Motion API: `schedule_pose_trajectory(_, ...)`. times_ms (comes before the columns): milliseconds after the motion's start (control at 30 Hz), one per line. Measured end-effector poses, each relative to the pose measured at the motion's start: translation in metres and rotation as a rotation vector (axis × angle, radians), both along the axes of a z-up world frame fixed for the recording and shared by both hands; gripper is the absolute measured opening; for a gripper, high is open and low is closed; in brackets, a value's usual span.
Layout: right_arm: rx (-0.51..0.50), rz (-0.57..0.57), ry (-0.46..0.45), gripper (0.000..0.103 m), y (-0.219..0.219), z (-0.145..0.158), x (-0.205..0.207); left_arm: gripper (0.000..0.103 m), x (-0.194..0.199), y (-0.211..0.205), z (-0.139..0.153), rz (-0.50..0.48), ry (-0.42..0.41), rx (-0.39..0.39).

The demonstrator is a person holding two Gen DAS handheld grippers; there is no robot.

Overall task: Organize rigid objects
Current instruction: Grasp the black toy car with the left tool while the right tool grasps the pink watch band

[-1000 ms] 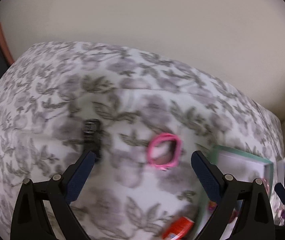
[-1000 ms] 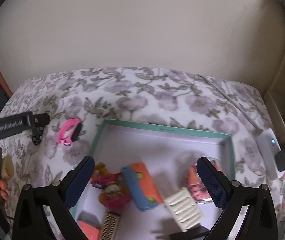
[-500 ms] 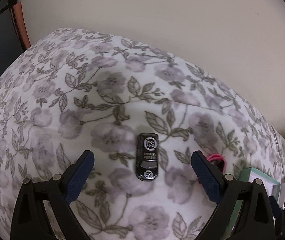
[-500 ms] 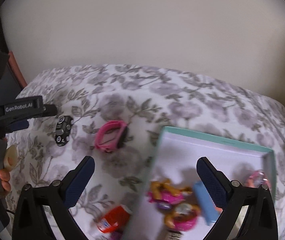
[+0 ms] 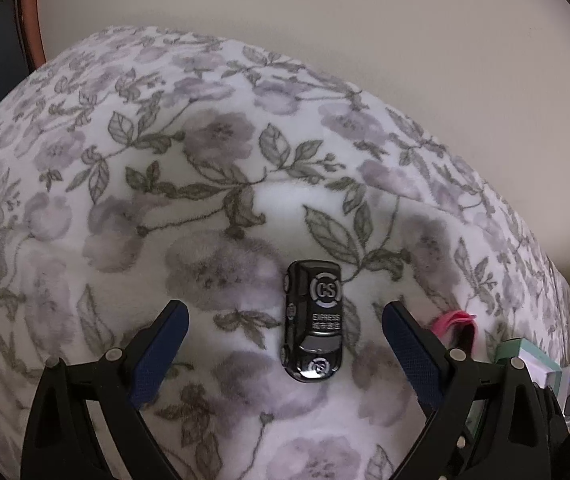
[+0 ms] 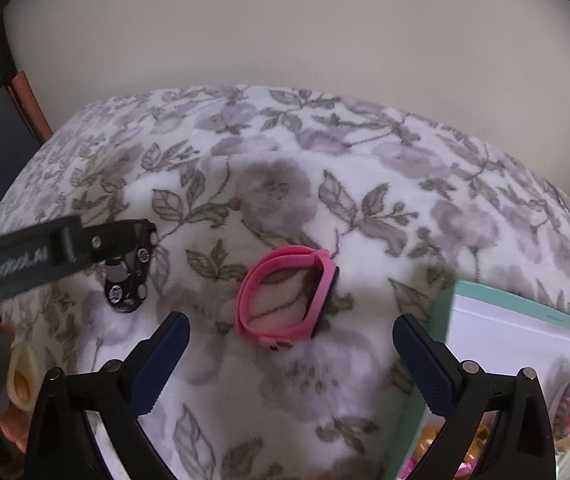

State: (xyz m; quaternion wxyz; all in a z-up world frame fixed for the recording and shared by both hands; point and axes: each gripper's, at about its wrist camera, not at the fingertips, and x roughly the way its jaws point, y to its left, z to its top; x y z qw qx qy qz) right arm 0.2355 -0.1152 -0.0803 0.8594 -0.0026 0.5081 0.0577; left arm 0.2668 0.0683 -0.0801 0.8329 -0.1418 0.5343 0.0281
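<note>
Now the left gripper (image 5: 283,326) is hovering spread wide, the toy car (image 5: 313,321) lying between its fingers on the blanket (image 5: 213,184), untouched; the right gripper (image 6: 289,338) is gaping too, the pink band (image 6: 285,294) lying just ahead; the box (image 6: 517,320) is sitting off its right finger.

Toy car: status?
Left gripper open, astride the car, no contact. Right gripper open before pink band. Nothing in the way.

A glossy black toy car (image 5: 313,321) lies flat on the floral blanket (image 5: 213,208), near a pink wristband (image 6: 287,298) resting beside the teal-rimmed box (image 6: 525,308).
</note>
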Motion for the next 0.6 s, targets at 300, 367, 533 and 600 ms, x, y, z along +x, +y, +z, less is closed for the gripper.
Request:
schedule_pose_trajectory(300, -0.039, -0.021, 0.032, 0.078, 0.010, -0.016, 0.021, 0.085, 0.007, -0.008, -0.010, -0.043, -0.008, 0.000)
schedule_pose_trajectory(367, -0.052, -0.028, 0.028, 0.074, 0.010, -0.015, 0.022, 0.078, 0.008, -0.011, -0.012, -0.048, -0.002, 0.011)
schedule_pose_trajectory(533, -0.044, -0.034, 0.021, 0.059, 0.008, -0.014, 0.022, 0.060, 0.006, -0.016, -0.013, -0.066, -0.007, 0.032)
schedule_pose_trajectory(600, -0.034, -0.038, 0.023, 0.058, 0.007, -0.013, 0.021, 0.052, 0.005, -0.018, -0.013, -0.072, -0.005, 0.049)
